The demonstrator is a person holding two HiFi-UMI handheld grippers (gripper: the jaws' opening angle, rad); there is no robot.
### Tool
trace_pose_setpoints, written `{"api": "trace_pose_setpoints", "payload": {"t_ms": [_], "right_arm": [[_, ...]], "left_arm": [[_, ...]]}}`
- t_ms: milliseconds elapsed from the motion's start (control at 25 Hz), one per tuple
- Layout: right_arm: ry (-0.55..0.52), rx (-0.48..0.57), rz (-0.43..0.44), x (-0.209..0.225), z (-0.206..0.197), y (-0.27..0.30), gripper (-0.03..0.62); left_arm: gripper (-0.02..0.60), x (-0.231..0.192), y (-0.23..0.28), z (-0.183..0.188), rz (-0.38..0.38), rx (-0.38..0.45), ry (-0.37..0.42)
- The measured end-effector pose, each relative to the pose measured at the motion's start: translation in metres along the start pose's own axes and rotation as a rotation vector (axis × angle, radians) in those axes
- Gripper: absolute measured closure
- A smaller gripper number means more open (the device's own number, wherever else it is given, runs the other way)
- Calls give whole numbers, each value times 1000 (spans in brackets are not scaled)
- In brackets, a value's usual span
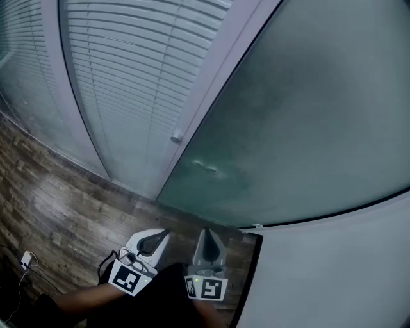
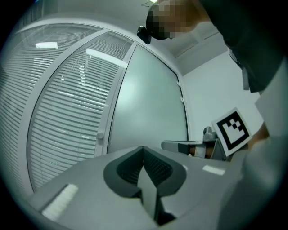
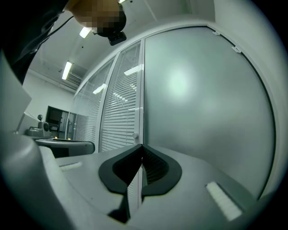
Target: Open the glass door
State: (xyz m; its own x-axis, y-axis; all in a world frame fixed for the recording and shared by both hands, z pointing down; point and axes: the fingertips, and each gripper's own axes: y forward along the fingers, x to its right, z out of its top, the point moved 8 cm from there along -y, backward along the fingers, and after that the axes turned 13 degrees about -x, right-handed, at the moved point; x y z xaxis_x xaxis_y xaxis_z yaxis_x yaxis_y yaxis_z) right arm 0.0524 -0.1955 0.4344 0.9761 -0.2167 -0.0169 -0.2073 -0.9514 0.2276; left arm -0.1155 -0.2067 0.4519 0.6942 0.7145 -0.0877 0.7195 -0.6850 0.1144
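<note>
Left claw and right claw, both pressed shut and empty, sit bottom centre. The tall frosted glass door fills the upper right. The small round white knob beside its left edge looks best aligned with the right claw.

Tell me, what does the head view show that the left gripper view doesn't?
Only the head view shows the wood-look floor and a small white plug lying on it. Only the left gripper view shows the ceiling and the left hand-held gripper close up, its jaws pressed together with nothing between them. Both show the frosted glass door, the slatted blinds beside it, the small round knob on the frame, and the right hand-held gripper.
</note>
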Motion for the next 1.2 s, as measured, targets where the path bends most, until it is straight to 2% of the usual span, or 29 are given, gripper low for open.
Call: {"api": "trace_pose_setpoints", "payload": {"t_ms": [160, 320, 560, 640, 840, 1200], "right_arm": [[-29, -27, 28, -5, -3, 19, 591], [-42, -31, -6, 11, -6, 40, 592], [-13, -27, -21, 29, -4, 68, 591], [-14, -29, -25, 33, -12, 77, 579], [28, -69, -33, 39, -46, 103, 547], [36, -125, -55, 52, -66, 143, 527]], "left_arm": [[581, -16, 10, 2, 23, 11, -11], [581, -24, 22, -2, 37, 21, -34], [581, -32, 39, 14, 40, 57, 20], [581, -37, 42, 8, 34, 43, 38], [581, -64, 48, -10, 67, 57, 9], [581, -79, 53, -8, 62, 43, 36]]}}
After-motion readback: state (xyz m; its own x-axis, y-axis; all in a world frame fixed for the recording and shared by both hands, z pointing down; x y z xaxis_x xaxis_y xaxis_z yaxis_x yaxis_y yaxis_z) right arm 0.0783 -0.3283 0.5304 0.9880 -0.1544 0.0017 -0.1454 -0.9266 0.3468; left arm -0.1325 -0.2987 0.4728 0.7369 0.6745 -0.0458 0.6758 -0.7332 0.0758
